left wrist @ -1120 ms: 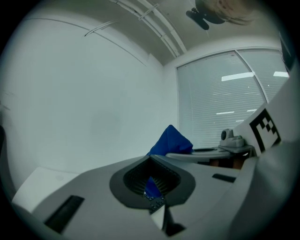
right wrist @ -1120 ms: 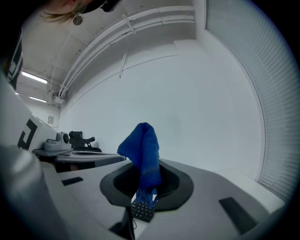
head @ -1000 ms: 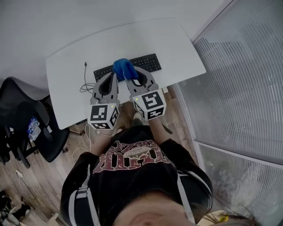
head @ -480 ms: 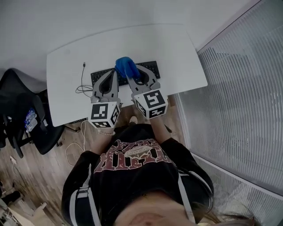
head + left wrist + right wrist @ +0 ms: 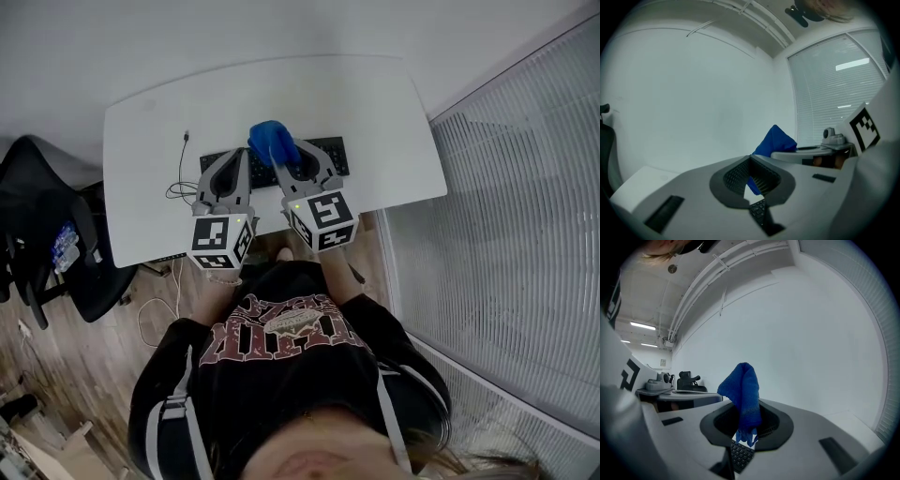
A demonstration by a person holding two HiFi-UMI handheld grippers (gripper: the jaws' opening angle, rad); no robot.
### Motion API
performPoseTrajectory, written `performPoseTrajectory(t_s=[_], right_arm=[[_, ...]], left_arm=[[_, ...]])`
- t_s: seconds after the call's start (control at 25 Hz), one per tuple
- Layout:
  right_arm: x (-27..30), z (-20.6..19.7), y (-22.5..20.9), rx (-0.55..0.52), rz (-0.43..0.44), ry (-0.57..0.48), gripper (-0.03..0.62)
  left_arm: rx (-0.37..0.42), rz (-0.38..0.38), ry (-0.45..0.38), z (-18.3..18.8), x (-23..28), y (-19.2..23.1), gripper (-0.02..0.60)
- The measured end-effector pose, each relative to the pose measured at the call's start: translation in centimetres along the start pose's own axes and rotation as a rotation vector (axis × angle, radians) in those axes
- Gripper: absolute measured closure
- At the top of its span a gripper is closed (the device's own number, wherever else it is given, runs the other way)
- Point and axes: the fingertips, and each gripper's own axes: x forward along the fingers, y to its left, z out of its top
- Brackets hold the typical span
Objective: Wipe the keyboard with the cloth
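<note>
Blue cloth [image 5: 743, 385] stands bunched in the right tongs [image 5: 746, 414], which are clamped on its lower part, with one corner dangling just above the black keyboard [image 5: 739, 454]. The left tongs [image 5: 751, 160] are closed on nothing, over the keyboard's left half. With so little cloth below the grip, the hard tips could press or scrape keys, or the wad could slip free. Both tools sit side by side, angled forward and down over the keyboard on the white tabletop [image 5: 375, 112].
</note>
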Motion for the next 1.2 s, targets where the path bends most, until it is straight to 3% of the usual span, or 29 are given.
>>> performPoseTrajectory(t_s=[0.44,0.64,1.2], right_arm=[[7.1,-1.0,0.8,0.003,-0.008,0.043,0.530],[10.3,-2.6,1.7,0.019,-0.004,0.091,0.530],[15.1,-9.6,3.3,0.057,0.005,0.263,0.530]], left_arm=[[-0.012,-0.003,0.043,-1.0,2.5,6.4,0.548],[-0.056,-0.001,0.089,-2.9,3.1,9.8,0.548],[-0.136,0.060,0.363,-14.9,2.6,16.6,0.548]])
